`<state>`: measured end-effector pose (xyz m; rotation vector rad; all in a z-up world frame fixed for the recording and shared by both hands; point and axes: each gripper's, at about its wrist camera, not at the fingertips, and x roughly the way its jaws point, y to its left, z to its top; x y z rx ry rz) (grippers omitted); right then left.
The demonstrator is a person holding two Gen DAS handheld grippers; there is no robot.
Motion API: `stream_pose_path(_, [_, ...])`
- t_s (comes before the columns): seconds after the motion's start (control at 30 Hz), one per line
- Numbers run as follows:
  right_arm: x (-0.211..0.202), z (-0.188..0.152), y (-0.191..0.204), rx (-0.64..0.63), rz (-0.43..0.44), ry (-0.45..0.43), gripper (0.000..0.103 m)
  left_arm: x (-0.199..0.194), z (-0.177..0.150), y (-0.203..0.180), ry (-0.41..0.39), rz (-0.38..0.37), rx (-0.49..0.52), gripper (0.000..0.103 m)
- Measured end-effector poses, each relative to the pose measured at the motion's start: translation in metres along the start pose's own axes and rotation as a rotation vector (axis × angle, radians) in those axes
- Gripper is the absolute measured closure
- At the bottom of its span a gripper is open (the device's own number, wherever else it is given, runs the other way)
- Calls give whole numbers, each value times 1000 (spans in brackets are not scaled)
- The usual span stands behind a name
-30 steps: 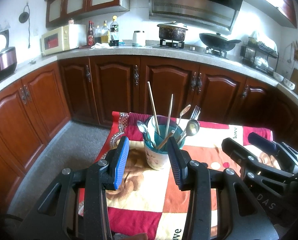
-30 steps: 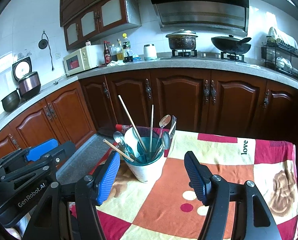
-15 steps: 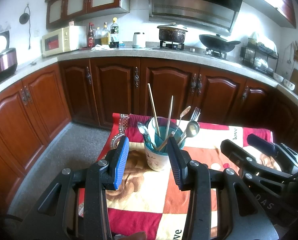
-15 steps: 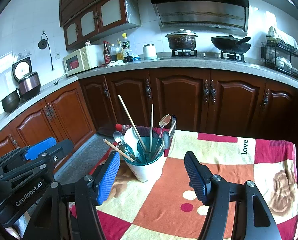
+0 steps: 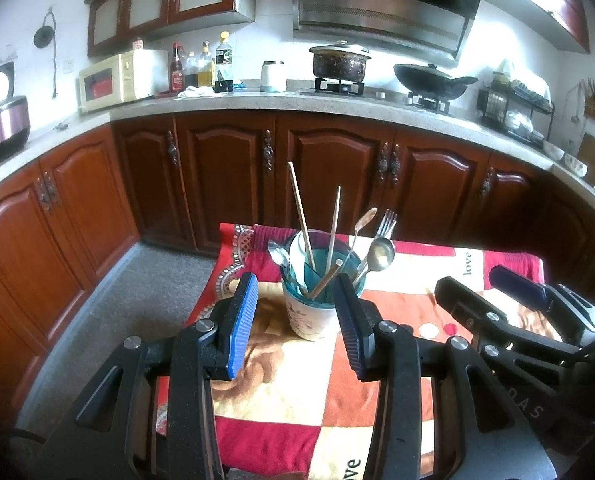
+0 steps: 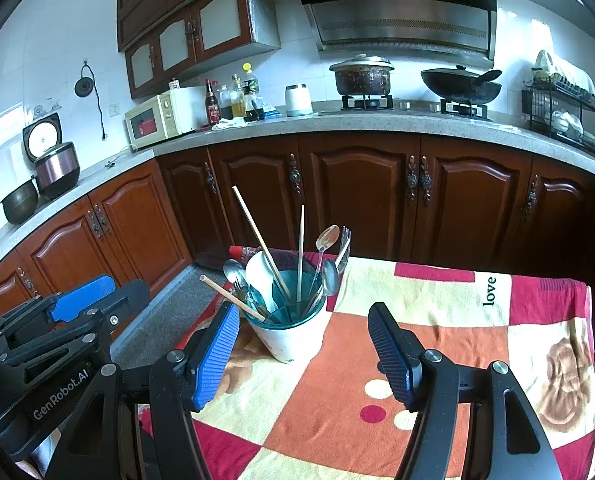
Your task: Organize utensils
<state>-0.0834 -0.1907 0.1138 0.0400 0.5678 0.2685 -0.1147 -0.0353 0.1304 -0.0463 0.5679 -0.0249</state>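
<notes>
**Kitchen table, utensil cup between two idle grippers**

Kitchen setting: patchwork tablecloth (image 6: 437,328) in red, orange and cream covers the table, with dark wood cabinets (image 6: 357,192) behind.

Left gripper (image 5: 297,316): jaws wide apart, nothing held. Blue pads (image 5: 241,320) flank the utensil cup (image 5: 311,320) in its own view; no contact visible.

Right gripper (image 6: 303,350): jaws wide apart, empty. In its view the cup (image 6: 293,336) stands just ahead, nearer the left pad, apart from both.

Cup: white, upright on the cloth near the table's far left corner, with a teal liner (image 6: 293,300) inside. Contents, all standing or leaning in the cup:
- two long wooden chopsticks (image 6: 263,244), upright to slightly tilted
- one more chopstick (image 6: 229,296) leaning low over the rim toward the left
- metal spoons (image 6: 328,276), bowls up
- a fork (image 6: 343,242), tines up, at the right side
- a white ceramic spoon (image 6: 259,276) at the back left
- a further spoon (image 6: 233,270) at the left rim

Countertop (image 6: 377,120) beyond: microwave (image 6: 157,120), bottles (image 6: 233,98), lidded pot (image 6: 361,74) and wok (image 6: 461,84) on the stove, dish rack (image 6: 561,112) at right, rice cooker (image 6: 51,156) at left.
</notes>
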Motion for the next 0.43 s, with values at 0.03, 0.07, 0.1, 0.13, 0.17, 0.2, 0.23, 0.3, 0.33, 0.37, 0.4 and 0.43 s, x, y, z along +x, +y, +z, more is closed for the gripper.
stream_pose_path(0.03, [0,0,0,1,1,1,38,1,0,0,1,0,1,64])
stream_pose_path(0.07, [1,0,-1,2,1,2,38,2,-1,0,4,-3,2,64])
stream_pose_path(0.1, [1,0,-2,3,1,4,38,2,-2,-1,6,-6,3,64])
stream_pose_path(0.13, [2,0,-2,5,1,5,38,3,-2,-1,8,-8,2,64])
stream_pose_path(0.17, [3,0,-3,6,1,6,38,4,-2,-1,10,-13,2,64])
stream_pose_path(0.2, [3,-1,-3,8,1,9,38,5,-3,-1,10,-15,1,64])
stream_pose_path(0.23, [4,-1,-4,9,1,10,38,5,-3,-1,8,-18,1,64])
stream_pose_path(0.3, [5,-2,-5,11,0,14,38,6,-3,-1,4,-24,-1,64])
stream_pose_path(0.33, [6,-2,-5,12,-1,16,38,6,-4,-1,1,-30,-1,64])
stream_pose_path(0.37, [7,-2,-6,14,-1,17,38,7,-3,-2,1,-30,-1,64])
stream_pose_path(0.4, [8,-3,-8,17,-2,20,38,7,-4,-2,2,-30,0,64])
stream_pose_path(0.43, [9,-3,-9,21,-3,23,38,8,-4,-2,3,-30,0,64])
